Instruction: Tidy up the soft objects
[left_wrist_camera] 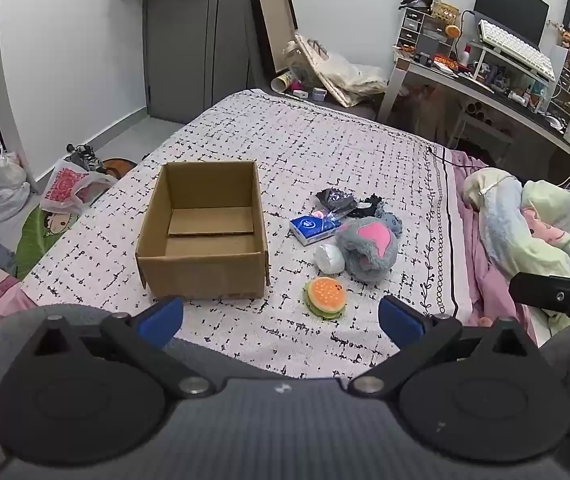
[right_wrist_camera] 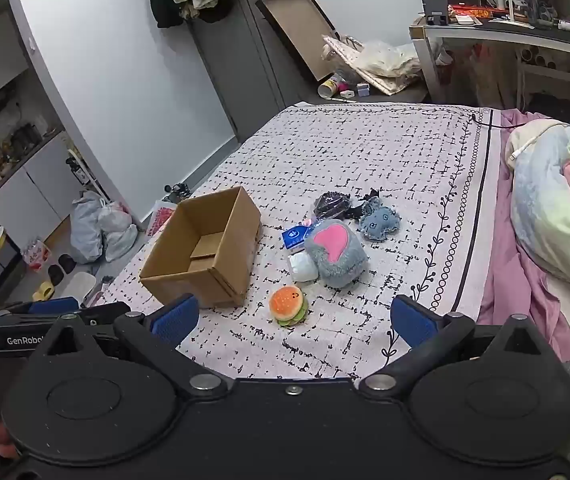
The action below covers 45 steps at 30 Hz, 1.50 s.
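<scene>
The small round plush hamburger (right_wrist_camera: 289,305), orange bun over a green frill, lies on the white bedspread with black dashes (right_wrist_camera: 365,160), nearest of all the soft things to both tools. It is squat and nearly round, with no real long axis, so any approach angle across its width should serve. In the right wrist view it sits just ahead of the right gripper (right_wrist_camera: 295,318), almost centred between the blue pads; the jaws stand wide apart with nothing between them. In the left wrist view the hamburger (left_wrist_camera: 325,298) lies ahead and slightly right of centre of the left gripper (left_wrist_camera: 281,316), likewise spread wide and empty. Judged from this, the right hand looks slightly better lined up for a first pick.

Just beyond it lie a white rolled soft bundle (right_wrist_camera: 303,267) touching a large grey furry plush with a pink patch (right_wrist_camera: 337,254), then a blue tissue packet (right_wrist_camera: 294,237), a small blue-grey plush toy (right_wrist_camera: 380,220) and a dark crinkled bag (right_wrist_camera: 331,205) farther off.

The open brown cardboard box (right_wrist_camera: 205,256), empty inside, stands to the left of the cluster, near the hamburger but not touching it. A carry would go leftward and slightly away.
</scene>
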{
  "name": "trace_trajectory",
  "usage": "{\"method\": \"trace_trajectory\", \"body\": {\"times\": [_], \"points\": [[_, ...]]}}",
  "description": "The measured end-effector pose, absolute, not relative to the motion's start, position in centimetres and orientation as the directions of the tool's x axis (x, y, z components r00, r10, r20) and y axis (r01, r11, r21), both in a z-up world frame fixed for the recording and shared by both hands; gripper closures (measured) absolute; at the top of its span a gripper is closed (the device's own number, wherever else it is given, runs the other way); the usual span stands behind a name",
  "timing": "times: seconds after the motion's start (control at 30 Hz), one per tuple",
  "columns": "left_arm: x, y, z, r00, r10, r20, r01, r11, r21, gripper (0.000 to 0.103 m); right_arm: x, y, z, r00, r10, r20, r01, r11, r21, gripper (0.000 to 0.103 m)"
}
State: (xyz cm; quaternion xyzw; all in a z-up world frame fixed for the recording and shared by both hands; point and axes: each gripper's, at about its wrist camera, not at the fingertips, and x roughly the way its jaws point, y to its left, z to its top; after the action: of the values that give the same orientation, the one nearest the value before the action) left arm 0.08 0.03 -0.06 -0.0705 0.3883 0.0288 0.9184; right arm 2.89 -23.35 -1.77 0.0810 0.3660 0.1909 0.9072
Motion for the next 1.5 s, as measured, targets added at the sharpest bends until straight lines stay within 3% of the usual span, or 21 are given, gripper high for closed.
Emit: {"method": "trace_trajectory", "body": {"times": [1.5], "points": [[-0.2,-1.1,-0.2,0.704,-0.016,-0.71,-0.09,0.99,-0.112,0.0,3.0,-23.2,-1.8,0.661,0.415,-0.625,-0.292,0.91,0.294,0.0]]}}
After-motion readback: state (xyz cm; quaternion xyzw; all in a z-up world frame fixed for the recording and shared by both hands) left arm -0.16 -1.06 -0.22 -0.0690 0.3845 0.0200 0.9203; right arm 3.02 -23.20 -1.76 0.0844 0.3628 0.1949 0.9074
